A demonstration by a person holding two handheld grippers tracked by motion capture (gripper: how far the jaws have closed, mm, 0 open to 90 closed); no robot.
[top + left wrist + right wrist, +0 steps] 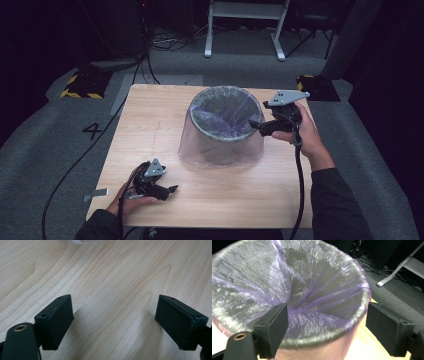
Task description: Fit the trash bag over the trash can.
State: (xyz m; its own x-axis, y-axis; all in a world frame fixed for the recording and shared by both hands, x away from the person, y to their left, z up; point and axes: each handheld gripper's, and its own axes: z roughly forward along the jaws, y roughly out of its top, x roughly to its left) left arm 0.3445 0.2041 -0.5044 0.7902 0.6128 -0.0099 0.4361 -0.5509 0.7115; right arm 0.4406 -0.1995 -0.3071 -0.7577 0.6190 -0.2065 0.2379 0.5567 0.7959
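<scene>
A dark waste bin (226, 120) lined with a clear purple-tinted plastic bag (317, 297) stands on the wooden table (150, 120), slightly behind its middle. The bag folds over the rim and drapes down the outside. My right gripper (256, 125) hovers at the bin's right rim, pointing left at it; its jaws stand wide open, with the near rim (319, 336) low between them and untouched. My left gripper (172, 190) rests near the table's front left, held by a hand. Its jaws are open over bare wood (112, 290), with nothing between them.
The table sits on grey carpet with a drop on all sides. A white metal frame (245, 25) stands behind the table. Yellow-black striped blocks (80, 85) lie at the far left and far right. Cables run along the floor on the left.
</scene>
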